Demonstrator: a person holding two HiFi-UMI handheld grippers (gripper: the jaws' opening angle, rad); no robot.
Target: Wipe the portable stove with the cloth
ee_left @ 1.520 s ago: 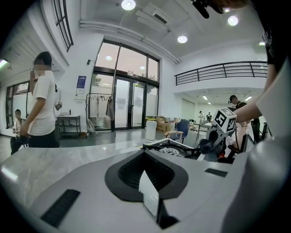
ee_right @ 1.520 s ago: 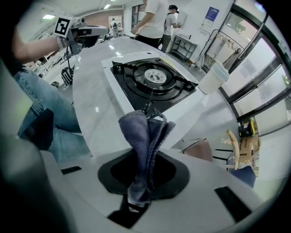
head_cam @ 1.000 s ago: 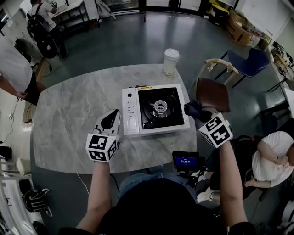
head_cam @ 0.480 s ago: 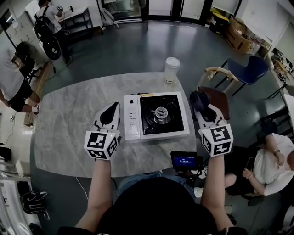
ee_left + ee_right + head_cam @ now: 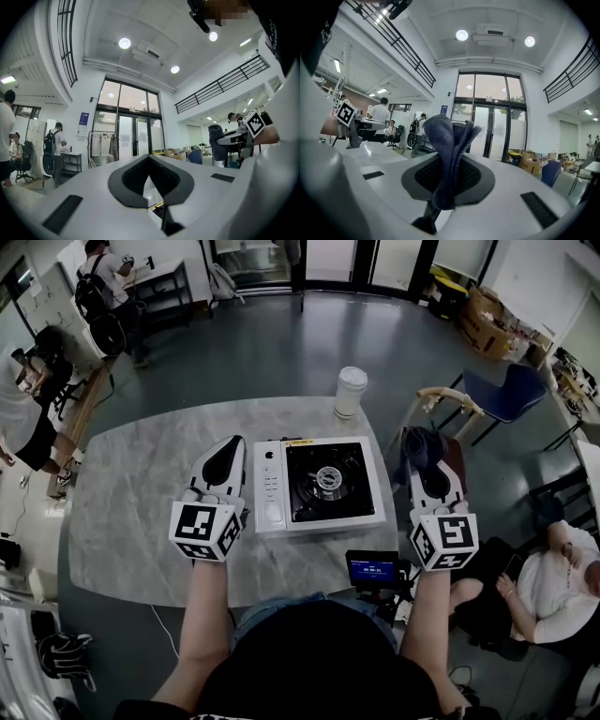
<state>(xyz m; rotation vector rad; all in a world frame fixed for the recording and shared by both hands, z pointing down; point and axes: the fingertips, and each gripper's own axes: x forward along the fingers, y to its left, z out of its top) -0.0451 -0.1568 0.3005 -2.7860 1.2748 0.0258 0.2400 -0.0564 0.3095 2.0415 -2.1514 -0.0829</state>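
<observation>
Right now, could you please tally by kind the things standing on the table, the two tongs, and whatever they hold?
Portable stove: 1
Lidded cup: 1
Cloth: 1
Tongs: 2, the left tongs shut and empty, the right tongs shut on the cloth
Total: 5

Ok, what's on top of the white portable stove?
Only the white stove's black cooktop and round metal burner; nothing lies on it. The dark blue cloth is clamped in the right gripper, off to its right. Under the burner is hidden.
</observation>
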